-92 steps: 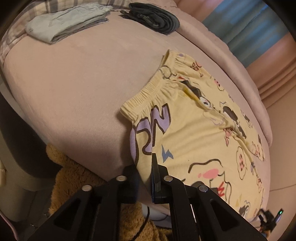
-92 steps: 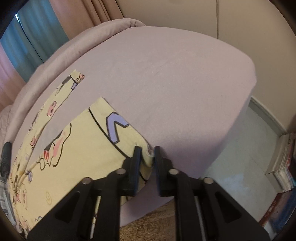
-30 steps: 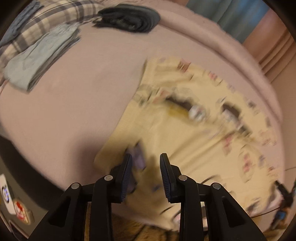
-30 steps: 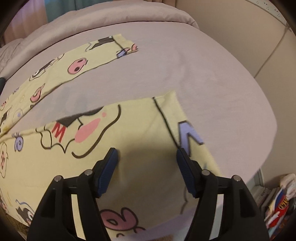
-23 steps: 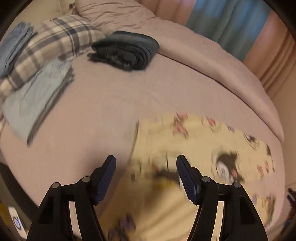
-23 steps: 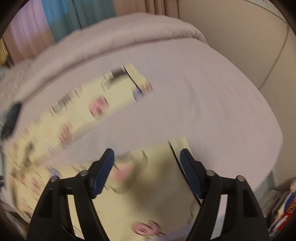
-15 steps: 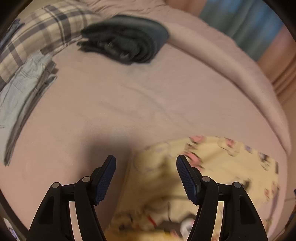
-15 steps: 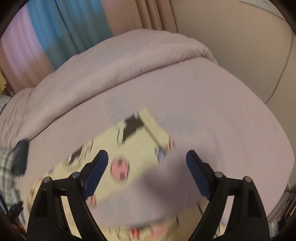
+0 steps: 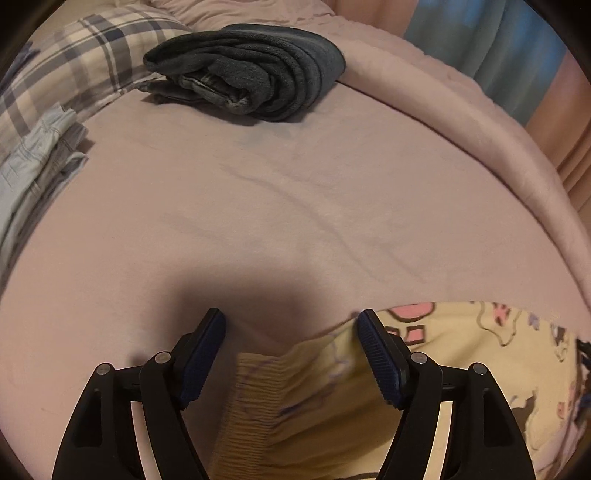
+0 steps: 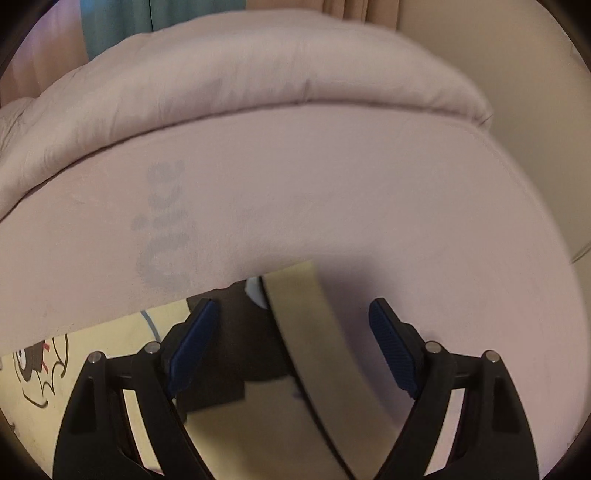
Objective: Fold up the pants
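Pants (image 9: 461, 369) in pale yellow with cartoon prints lie flat on the pinkish bed sheet (image 9: 258, 206), and everything here is placed from them. Nearest, in the left wrist view, the left gripper (image 9: 290, 332) hangs over their ribbed elastic waistband (image 9: 258, 398); its jaws have just been opening and now stand wide, the waistband corner lying below the gap with neither blue pad pressing on it. In the right wrist view the right gripper (image 10: 291, 323) sits over a leg end of the pants (image 10: 295, 295), where a plain hem band runs up between the fingers; its jaws are spread wide too, having opened within the last second, and no pad touches the cloth. Beyond the pants the bare sheet stretches away. Farther off sits a folded dark garment (image 9: 251, 74), with a plaid pillow (image 9: 81, 62) and folded light-blue clothing (image 9: 33, 166) to its left. Farthest, a rolled duvet (image 10: 240, 81) borders the bed before curtains (image 10: 110, 22).
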`<state>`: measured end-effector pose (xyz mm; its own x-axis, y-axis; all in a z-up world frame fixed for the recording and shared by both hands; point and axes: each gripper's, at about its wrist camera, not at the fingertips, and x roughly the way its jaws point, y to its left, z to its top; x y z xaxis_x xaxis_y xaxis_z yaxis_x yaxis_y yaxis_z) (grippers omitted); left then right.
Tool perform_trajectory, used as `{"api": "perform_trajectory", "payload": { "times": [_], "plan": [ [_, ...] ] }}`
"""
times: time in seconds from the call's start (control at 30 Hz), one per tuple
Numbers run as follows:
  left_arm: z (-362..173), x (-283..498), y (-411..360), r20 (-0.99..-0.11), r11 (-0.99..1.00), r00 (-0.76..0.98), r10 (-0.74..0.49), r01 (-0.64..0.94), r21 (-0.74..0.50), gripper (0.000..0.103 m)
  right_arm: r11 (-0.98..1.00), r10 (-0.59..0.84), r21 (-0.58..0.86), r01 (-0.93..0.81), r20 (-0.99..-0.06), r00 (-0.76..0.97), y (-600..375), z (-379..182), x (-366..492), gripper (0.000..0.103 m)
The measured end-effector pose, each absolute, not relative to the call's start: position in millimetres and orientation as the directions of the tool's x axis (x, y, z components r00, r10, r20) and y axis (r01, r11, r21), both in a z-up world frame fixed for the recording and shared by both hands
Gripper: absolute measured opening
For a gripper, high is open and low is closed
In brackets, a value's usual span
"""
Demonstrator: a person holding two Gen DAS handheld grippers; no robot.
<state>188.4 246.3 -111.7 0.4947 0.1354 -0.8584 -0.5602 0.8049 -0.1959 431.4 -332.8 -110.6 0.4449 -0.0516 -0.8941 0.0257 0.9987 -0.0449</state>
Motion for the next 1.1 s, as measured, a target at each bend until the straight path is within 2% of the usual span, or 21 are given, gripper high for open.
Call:
{"api": "perform_trajectory", "payload": {
  "times": [0.03, 0.07, 0.1, 0.13, 0.17, 0.2, 0.27, 0.43, 0.6, 0.9, 1.03, 1.1],
  "plan": [
    [-112, 188, 245, -0.856, 0.804, 0.501, 0.127, -0.558, -0.206, 0.072, 0.998, -0.054, -0.041, 0.037, -0.879, 0.473, -332, -110, 431, 0.086],
    [-112, 190, 244, -0.854, 0.808, 0.504, 0.125, -0.551, -0.207, 0.065, 0.998, -0.048, -0.029, 0.047, -0.869, 0.492, -332, -108, 430, 0.081],
    [-111, 189, 240, -0.854, 0.815, 0.504, 0.130, -0.544, -0.197, 0.054, 0.999, -0.033, -0.008, 0.051, -0.863, 0.504, -331, -107, 430, 0.064],
    [-110, 188, 235, -0.851, 0.827, 0.509, 0.130, -0.529, -0.190, 0.046, 0.999, -0.036, -0.015, 0.046, -0.858, 0.513, -328, -104, 429, 0.055],
    [-110, 189, 230, -0.846, 0.838, 0.519, 0.124, -0.511, -0.190, 0.024, 0.999, -0.045, -0.032, 0.034, -0.855, 0.517, -323, -103, 430, 0.035],
    [-110, 190, 226, -0.841, 0.844, 0.532, 0.097, -0.492, -0.213, 0.007, 0.999, -0.033, -0.030, 0.015, -0.854, 0.519, -318, -102, 429, 0.021],
    [-109, 191, 225, -0.842, 0.833, 0.535, 0.076, -0.497, -0.241, 0.001, 0.999, -0.032, -0.024, 0.022, -0.856, 0.515, -312, -99, 427, 0.010],
    [-83, 183, 224, -0.788, 0.820, 0.616, 0.016, -0.459, -0.342, 0.000, 0.999, 0.013, 0.033, 0.026, -0.833, 0.553, -307, -84, 424, 0.008],
    [-41, 161, 225, -0.726, 0.808, 0.686, -0.039, -0.406, -0.427, 0.000, 0.993, 0.089, 0.119, 0.002, -0.752, 0.654, -319, -18, 410, 0.008],
    [-1, 94, 204, -0.644, 0.822, 0.763, -0.050, -0.335, -0.461, 0.000, 0.971, 0.195, 0.233, -0.048, -0.665, 0.721, -356, 58, 338, 0.008],
    [-3, 51, 199, -0.630, 0.805, 0.774, -0.065, -0.332, -0.491, 0.000, 0.956, 0.247, 0.285, -0.071, -0.648, 0.720, -381, 70, 288, 0.008],
    [-8, 33, 197, -0.656, 0.806, 0.753, -0.048, -0.358, -0.470, 0.000, 0.955, 0.252, 0.289, -0.073, -0.652, 0.715, -394, 67, 260, 0.008]
  ]
}}
